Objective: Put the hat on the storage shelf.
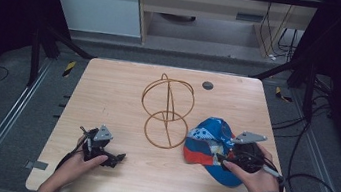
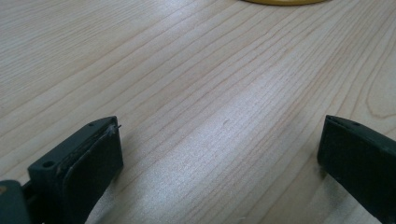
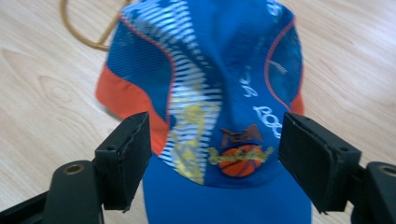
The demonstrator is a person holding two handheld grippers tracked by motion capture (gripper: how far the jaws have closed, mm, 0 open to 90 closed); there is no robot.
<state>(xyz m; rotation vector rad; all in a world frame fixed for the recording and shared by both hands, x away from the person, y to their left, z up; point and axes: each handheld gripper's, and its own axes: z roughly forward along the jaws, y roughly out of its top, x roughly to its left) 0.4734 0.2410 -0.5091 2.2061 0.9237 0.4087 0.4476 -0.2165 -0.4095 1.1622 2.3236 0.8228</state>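
Our right gripper (image 3: 215, 163) hovers over the cap (image 3: 210, 93) with jaws spread, pinching nothing yet; the cap lies flat on the table (image 1: 107, 97) just beside the wire stand (image 1: 166, 110). Our left gripper (image 1: 117, 158) rests spread apart. We judge everything remains: grasp, lift, hang.

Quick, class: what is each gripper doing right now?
Left gripper: open, holding nothing, over the bare table.
Right gripper: open, jaws either side of the cap, not clamped.
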